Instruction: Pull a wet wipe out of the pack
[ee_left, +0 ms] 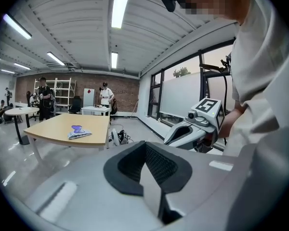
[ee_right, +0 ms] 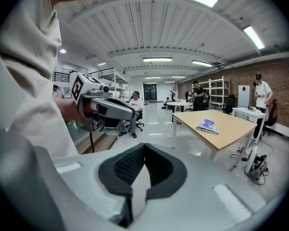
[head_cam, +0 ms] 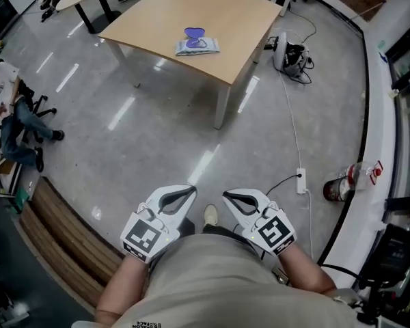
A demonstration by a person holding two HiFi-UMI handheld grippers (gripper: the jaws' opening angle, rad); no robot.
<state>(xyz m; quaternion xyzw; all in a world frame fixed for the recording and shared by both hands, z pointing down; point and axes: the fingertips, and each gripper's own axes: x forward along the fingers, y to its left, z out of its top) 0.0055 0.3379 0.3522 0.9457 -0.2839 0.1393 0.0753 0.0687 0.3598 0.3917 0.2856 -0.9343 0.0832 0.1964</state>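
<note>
The wet wipe pack [head_cam: 197, 45] lies on the table [head_cam: 246, 19]. Well back from the table, the left gripper [head_cam: 192, 190] and the right gripper [head_cam: 225, 196] are both closed on nothing.

A light wooden tabletop [head_cam: 212, 19] is standing on white legs on the glossy grey floor [head_cam: 157, 135]. A white cable [head_cam: 289, 108] is running across the floor to a power strip [head_cam: 301, 181]. A plastic bottle [head_cam: 347, 181] is resting just beside the strip. A person [head_cam: 17, 125] is sitting at far left.
</note>
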